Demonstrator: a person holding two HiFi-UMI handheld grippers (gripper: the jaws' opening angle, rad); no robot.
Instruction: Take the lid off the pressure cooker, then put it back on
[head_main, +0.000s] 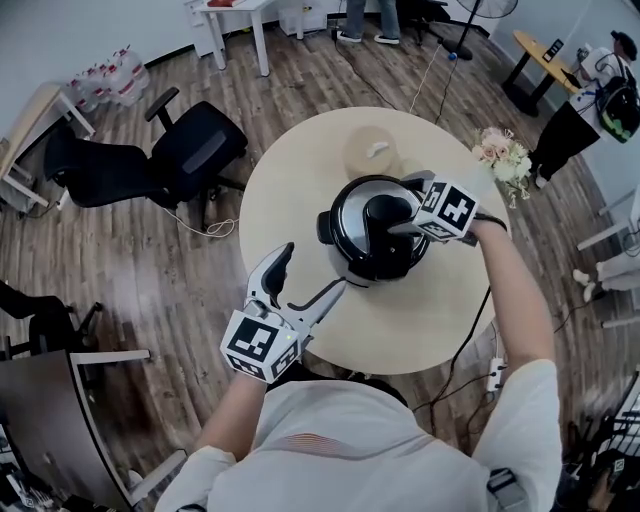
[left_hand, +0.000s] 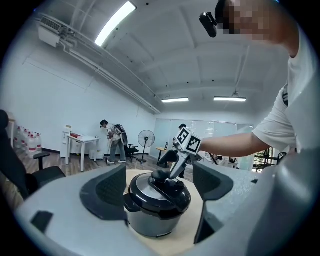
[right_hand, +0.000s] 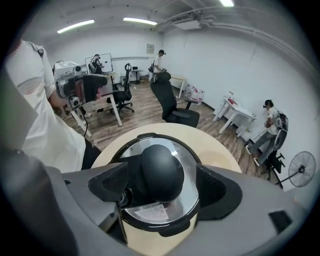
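Fingers (right_hand: 107, 186) of the right gripper (right_hand: 162, 189) are spread wide either side of the lid's black knob (right_hand: 161, 170), nothing squeezed yet. The lid (right_hand: 150, 212) is seated on the pressure cooker (head_main: 375, 232), which is parked on the round tabletop (head_main: 290, 190). The knob should be centred first, then gripped evenly and probably twisted before lifting. The left gripper (head_main: 312, 270) is held released and empty near the tabletop's edge; the pot could be steadied with it.
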